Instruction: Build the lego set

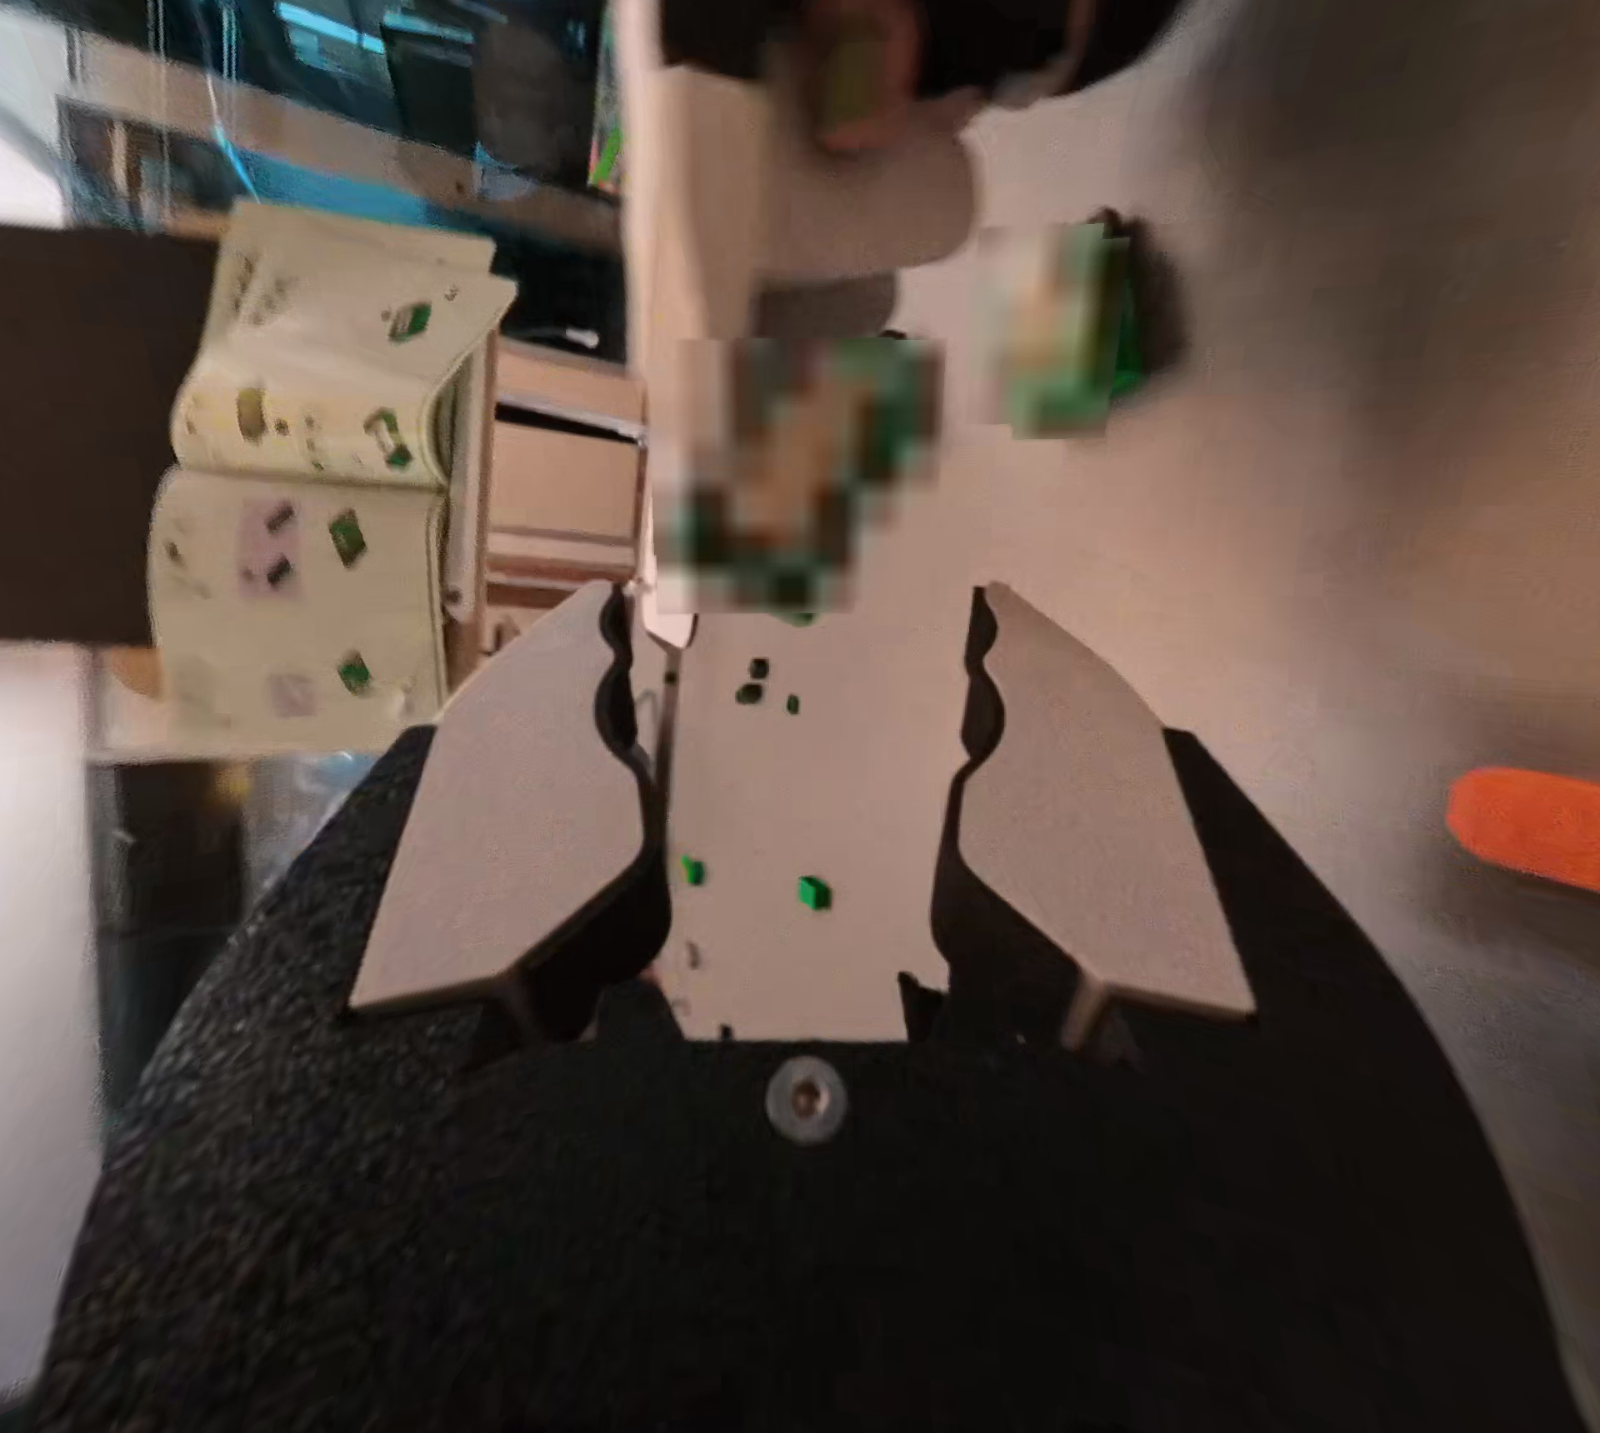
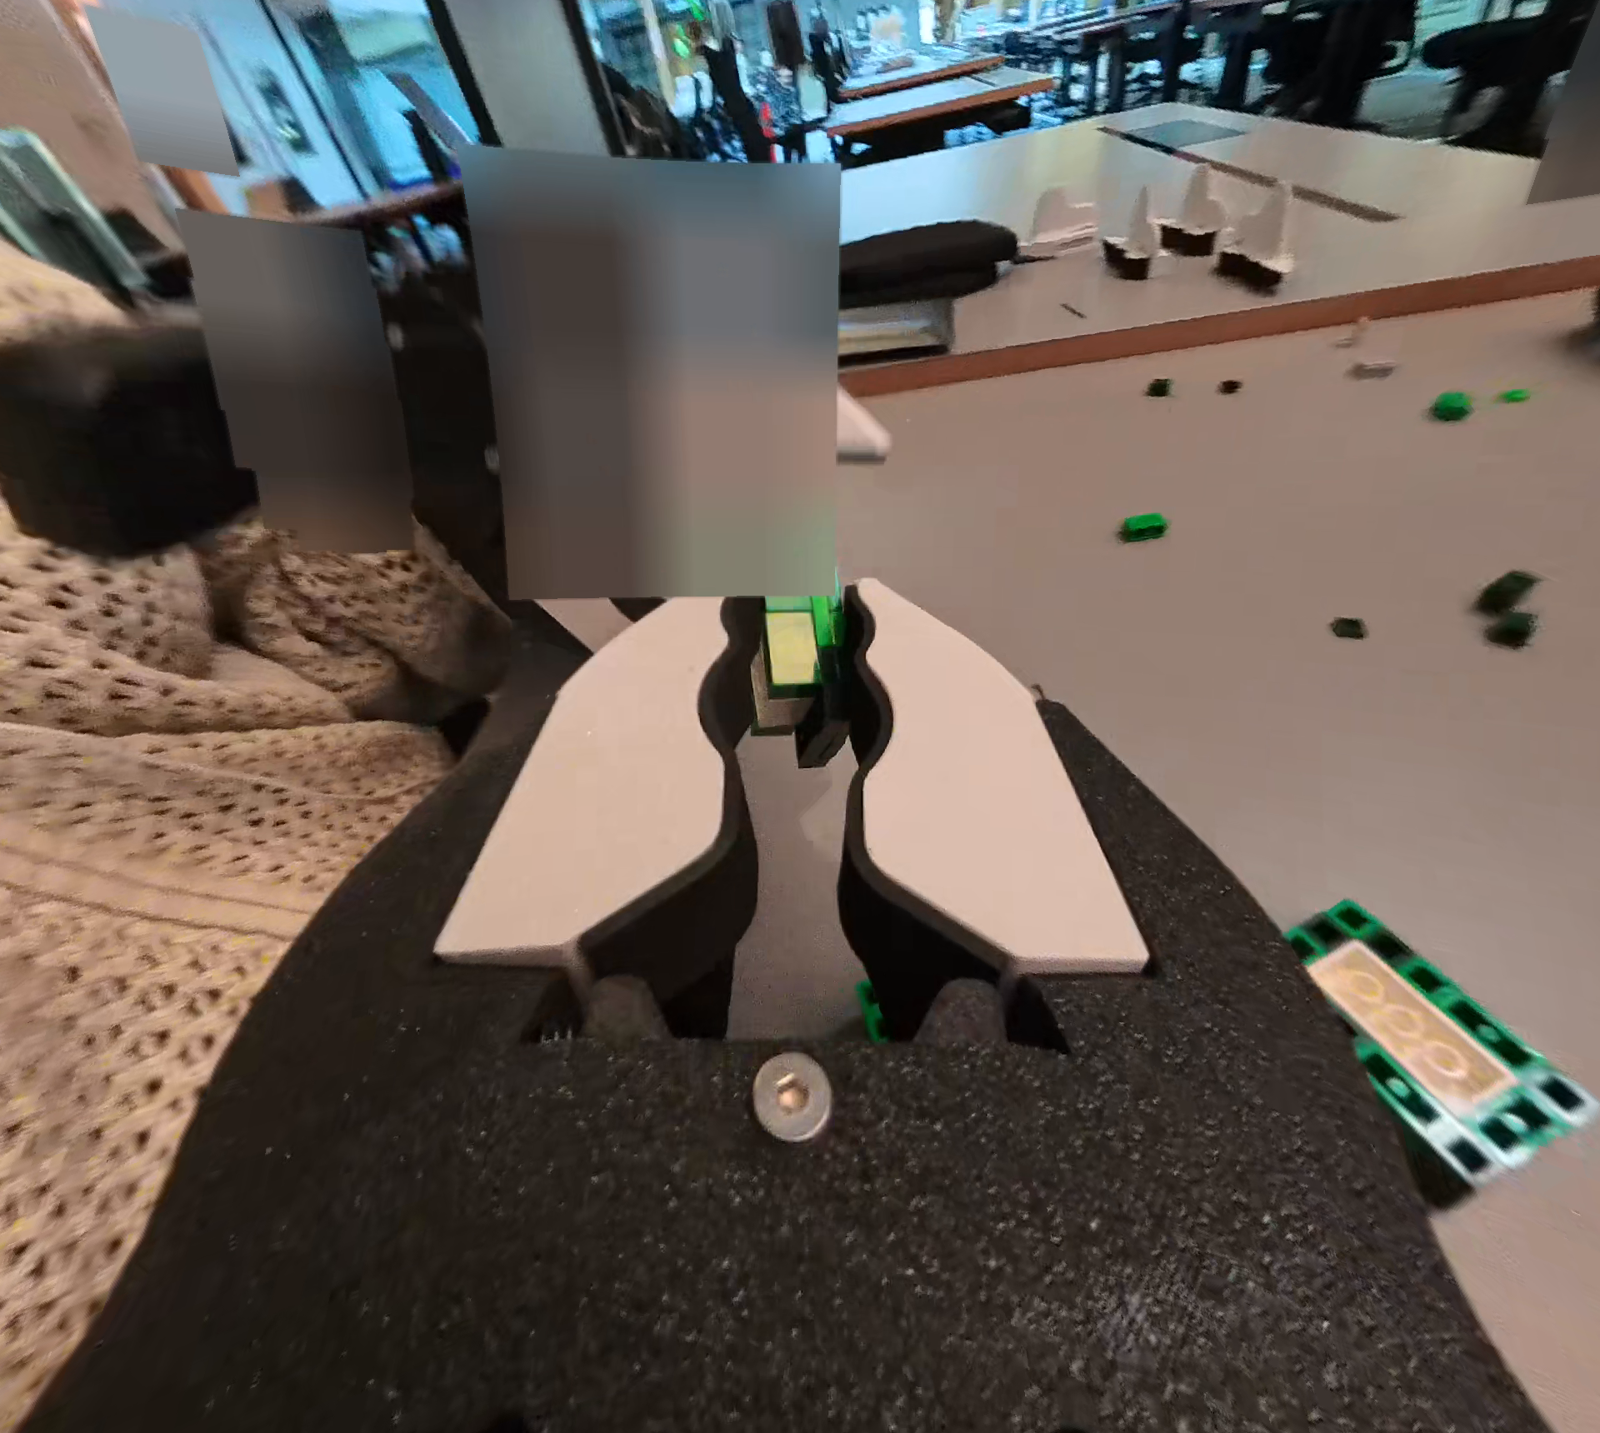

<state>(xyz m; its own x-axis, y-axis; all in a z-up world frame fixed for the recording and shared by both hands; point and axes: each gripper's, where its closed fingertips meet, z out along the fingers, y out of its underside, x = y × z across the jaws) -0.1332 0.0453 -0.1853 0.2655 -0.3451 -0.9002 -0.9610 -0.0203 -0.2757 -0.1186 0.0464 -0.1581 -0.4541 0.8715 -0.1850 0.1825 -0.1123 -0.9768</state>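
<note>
green brick stack (image 2: 792, 664) pinched in right gripper (image 2: 792, 669) fingers; left gripper (image 1: 801, 699) fingers spread, empty. next: likely fetch a loose green brick (image 1: 812, 891) from the counter (image 1: 1125, 526).

Glossy green plastic bricks (image 2: 1143, 527) dot the smooth matt table (image 2: 1125, 742); at nine o'clock, a coarse open-knit beige sleeve (image 2: 173, 785).

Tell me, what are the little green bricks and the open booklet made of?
The green bricks look like hard, shiny plastic: crisp edges and bright glints. The booklet looks like paper, with thin, curling printed pages and a matte look. It is blurry, so that part is a guess.
</note>
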